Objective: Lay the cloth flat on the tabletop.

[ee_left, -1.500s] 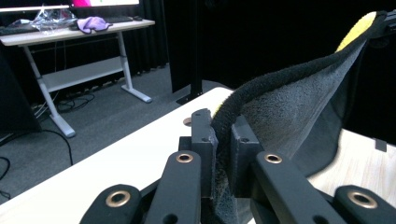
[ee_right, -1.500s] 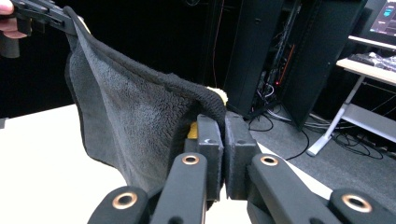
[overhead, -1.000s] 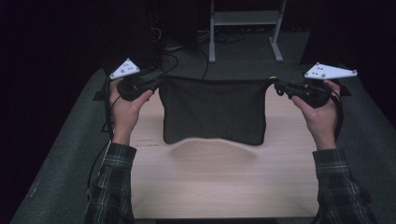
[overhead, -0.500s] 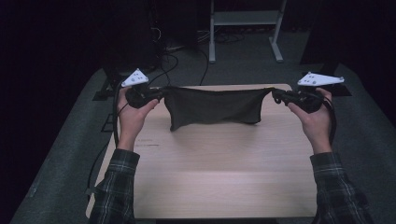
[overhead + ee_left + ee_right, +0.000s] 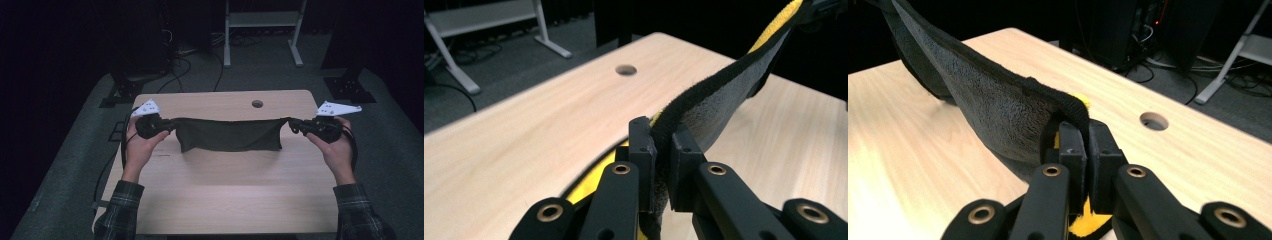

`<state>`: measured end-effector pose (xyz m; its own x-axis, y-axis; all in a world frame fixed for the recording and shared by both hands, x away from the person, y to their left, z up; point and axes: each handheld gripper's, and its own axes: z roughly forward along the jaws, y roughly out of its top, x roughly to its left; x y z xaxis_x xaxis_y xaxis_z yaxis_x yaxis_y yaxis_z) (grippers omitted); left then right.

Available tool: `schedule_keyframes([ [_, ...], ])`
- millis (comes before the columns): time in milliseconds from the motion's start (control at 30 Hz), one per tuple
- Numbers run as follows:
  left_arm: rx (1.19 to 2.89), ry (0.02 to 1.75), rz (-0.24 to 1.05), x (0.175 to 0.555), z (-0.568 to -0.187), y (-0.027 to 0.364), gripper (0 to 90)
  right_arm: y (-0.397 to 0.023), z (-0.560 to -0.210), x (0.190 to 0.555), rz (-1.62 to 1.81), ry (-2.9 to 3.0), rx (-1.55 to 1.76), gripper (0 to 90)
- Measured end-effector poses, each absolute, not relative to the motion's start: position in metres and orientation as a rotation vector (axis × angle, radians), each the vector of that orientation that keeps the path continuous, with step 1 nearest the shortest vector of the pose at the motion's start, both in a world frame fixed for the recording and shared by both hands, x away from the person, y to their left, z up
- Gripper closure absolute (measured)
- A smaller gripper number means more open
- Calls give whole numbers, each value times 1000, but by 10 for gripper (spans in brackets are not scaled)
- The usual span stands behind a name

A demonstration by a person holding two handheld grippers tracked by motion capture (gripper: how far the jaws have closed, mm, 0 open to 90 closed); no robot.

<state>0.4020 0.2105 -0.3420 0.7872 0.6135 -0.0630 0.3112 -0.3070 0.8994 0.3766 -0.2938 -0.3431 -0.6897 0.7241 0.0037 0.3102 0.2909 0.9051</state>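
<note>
A dark grey cloth (image 5: 227, 135) with a yellow underside hangs stretched between my two grippers, low over the wooden table (image 5: 225, 190). My left gripper (image 5: 170, 125) is shut on the cloth's left top corner, and my right gripper (image 5: 292, 124) is shut on its right top corner. In the left gripper view the jaws pinch the fuzzy cloth (image 5: 719, 95) at its edge, my left gripper (image 5: 663, 150) pointing along the table. In the right gripper view the cloth (image 5: 983, 105) folds over the pinching jaws of my right gripper (image 5: 1087, 145), yellow showing below.
A round cable hole (image 5: 257, 104) sits near the table's far edge. Beyond the table stand a white metal frame (image 5: 262, 22) and loose cables (image 5: 185, 55) on the dark floor. Cables trail off the table's left side.
Both hands have come down toward the table with the cloth. The cloth now shows as a shorter band, its lower part gathered close to the tabletop.
</note>
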Motion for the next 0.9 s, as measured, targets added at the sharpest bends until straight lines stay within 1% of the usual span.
schedule_keyframes([
  [333, 1945, 717, 293, 384, -372, 217, 830, -292, -366, 366, 1366, 2229, 931, 859],
  [500, 1959, 730, 254, 374, -390, 223, 829, -291, -376, 354, 1364, 2284, 913, 858],
  [600, 1975, 730, 243, 370, -395, 223, 829, -290, -381, 349, 1343, 2305, 910, 858],
  [767, 2014, 717, 203, 355, -407, 221, 830, -293, -393, 340, 1327, 2345, 916, 858],
  [900, 2053, 699, 173, 339, -416, 219, 827, -295, -403, 325, 1306, 2389, 914, 858],
])
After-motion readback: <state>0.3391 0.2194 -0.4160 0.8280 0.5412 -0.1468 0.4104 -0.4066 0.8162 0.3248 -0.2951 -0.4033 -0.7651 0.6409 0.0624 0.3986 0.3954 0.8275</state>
